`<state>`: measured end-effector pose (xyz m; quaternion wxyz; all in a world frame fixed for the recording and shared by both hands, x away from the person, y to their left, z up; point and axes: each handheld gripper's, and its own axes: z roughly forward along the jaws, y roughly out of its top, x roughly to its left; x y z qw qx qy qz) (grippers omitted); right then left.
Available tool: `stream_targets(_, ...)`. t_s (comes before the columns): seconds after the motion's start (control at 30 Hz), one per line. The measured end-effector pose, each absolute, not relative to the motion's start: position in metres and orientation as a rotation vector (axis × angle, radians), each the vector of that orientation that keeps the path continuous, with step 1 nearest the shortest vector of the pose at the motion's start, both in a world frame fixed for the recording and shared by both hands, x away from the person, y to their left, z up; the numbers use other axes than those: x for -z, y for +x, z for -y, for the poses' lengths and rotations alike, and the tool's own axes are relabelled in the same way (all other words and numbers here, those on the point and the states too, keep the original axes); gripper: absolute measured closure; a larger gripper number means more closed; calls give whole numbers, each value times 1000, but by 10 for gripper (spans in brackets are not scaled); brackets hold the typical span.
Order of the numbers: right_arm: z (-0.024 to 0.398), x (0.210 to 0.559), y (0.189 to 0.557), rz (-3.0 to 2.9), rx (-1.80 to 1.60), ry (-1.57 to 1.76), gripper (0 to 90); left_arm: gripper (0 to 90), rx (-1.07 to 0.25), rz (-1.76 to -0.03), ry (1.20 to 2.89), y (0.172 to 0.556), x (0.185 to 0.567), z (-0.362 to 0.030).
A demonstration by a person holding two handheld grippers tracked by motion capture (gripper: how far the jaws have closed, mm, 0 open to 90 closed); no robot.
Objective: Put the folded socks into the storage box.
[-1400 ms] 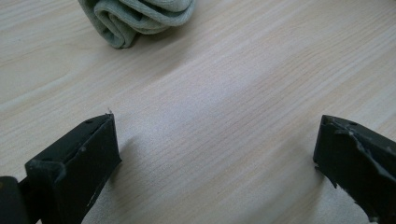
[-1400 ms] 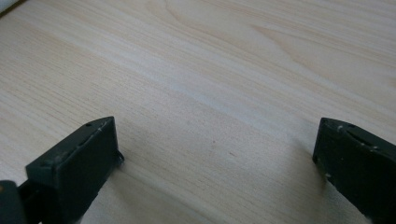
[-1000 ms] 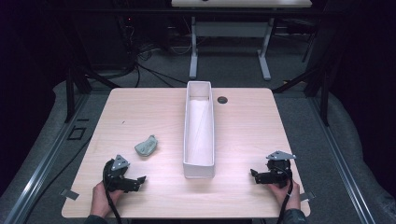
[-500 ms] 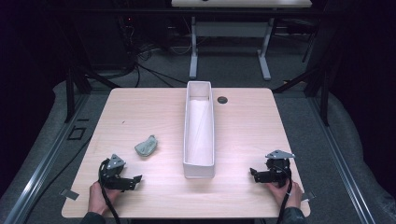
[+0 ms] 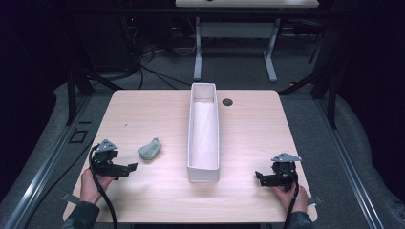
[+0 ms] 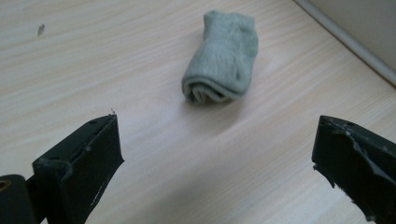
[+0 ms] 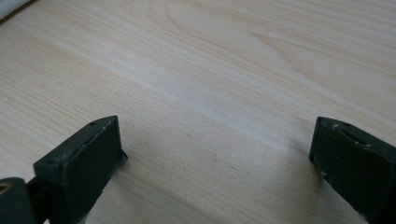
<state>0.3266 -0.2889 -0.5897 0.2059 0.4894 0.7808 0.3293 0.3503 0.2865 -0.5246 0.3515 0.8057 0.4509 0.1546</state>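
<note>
From the high view, the left gripper (image 5: 125, 168) sits near the front left corner of the worktop (image 5: 248, 133), held in a hand (image 5: 90, 183) that comes in over the front edge, its fingers pointing toward the middle; they have just been opening a little wider, with nothing between them. The sock (image 5: 149, 149), a grey rolled bundle, lies on the wood just beyond and beside those fingers, apart from them, between the left edge and the tray (image 5: 204, 167). The tray is a long white box running from near the back edge to near the front edge along the middle of the worktop. The right gripper (image 5: 260, 177) rests near the front right corner in the other hand (image 5: 291, 198), pointing toward the tray and apart from it. In the left gripper view, the two black fingers (image 6: 81, 161) are spread wide, bare wood between them; the sock (image 6: 223, 58) lies ahead, rolled end toward the camera, and the tray's wall (image 6: 355, 23) crosses the upper right corner. In the right gripper view, the fingers (image 7: 79, 161) are likewise spread wide over bare worktop (image 7: 224, 79), holding nothing
</note>
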Motion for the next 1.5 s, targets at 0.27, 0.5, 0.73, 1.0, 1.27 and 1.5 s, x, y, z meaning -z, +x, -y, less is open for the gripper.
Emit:
stream_targets(0.27,289,590,327,-2174,-922,1363,29,0,-357,-1151,2150,379,508,-275)
stream_targets(0.5,289,589,327,-2171,-920,1360,37,0,-338,-1124,2220,397,503,-262)
stream_targets(0.73,289,589,326,-2170,-920,1360,41,0,-301,-1102,2306,413,502,-246)
stream_targets(1.0,289,589,326,-2169,-922,1359,46,0,-266,-1083,2424,428,501,-229)
stream_targets(1.27,289,589,326,-2168,-922,1358,49,0,-207,-1091,2522,445,509,-215)
stream_targets(1.5,289,589,326,-2168,-924,1359,51,74,-177,-1098,2589,453,518,-209)
